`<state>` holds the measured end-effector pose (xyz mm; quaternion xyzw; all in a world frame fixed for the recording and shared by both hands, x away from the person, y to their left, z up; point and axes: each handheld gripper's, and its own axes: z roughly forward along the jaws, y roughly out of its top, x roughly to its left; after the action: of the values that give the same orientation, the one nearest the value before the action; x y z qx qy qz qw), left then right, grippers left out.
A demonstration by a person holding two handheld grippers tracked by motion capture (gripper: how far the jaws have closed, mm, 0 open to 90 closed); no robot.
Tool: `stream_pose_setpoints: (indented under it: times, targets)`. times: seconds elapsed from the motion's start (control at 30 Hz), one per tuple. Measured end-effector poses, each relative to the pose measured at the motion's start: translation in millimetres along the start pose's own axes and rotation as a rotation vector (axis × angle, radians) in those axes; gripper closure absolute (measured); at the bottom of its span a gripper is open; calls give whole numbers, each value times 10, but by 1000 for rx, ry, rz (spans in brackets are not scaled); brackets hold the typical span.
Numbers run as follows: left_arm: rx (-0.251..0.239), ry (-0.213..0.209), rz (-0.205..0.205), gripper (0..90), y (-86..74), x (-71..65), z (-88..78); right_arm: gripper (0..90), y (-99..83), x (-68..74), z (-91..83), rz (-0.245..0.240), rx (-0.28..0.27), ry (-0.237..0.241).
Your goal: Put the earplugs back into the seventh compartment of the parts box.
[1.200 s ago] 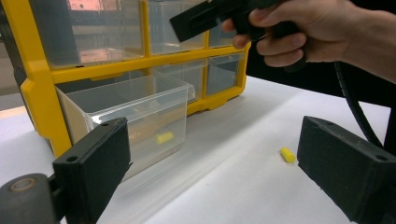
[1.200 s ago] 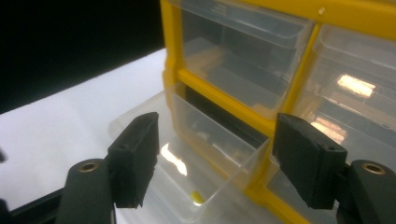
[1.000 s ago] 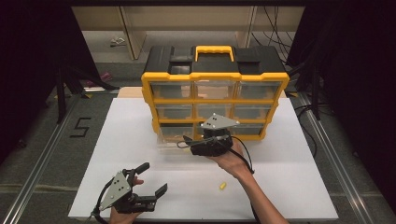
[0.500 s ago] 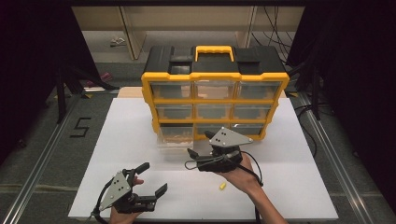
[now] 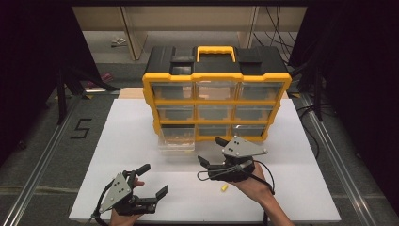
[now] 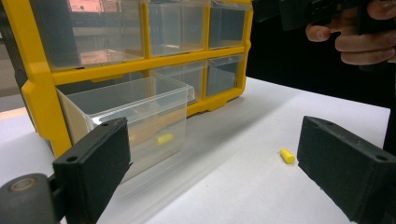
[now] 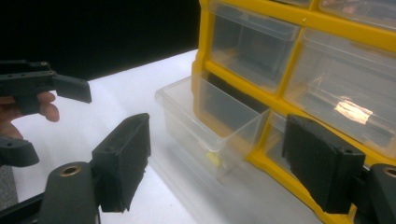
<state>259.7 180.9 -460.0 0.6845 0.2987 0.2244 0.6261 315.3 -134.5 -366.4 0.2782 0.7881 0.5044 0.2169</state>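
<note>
The right tongs (image 5: pixel 212 151) have pulled back from the open clear drawer (image 5: pixel 176 141) toward the person, spread wide and holding nothing. The left tongs (image 5: pixel 155 180) wait, spread wide too. 1 yellow piece (image 5: pixel 224 188) lies on the white surface (image 5: pixel 117 141), probably next to grab.

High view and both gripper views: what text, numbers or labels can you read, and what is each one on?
"5" – black mark on the grey floor left of the table.
Organizer, its drawers and open drawer: no label or brand readable.
Left gripper and right gripper: no readable marking.
</note>
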Motion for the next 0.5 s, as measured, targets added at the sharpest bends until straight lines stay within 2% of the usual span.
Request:
stream_pose_setpoints:
  times: [0.5]
  targets:
    - [0,-3,3,94,-1,-4,-1,247,-156,-31,-61,6,39,1]
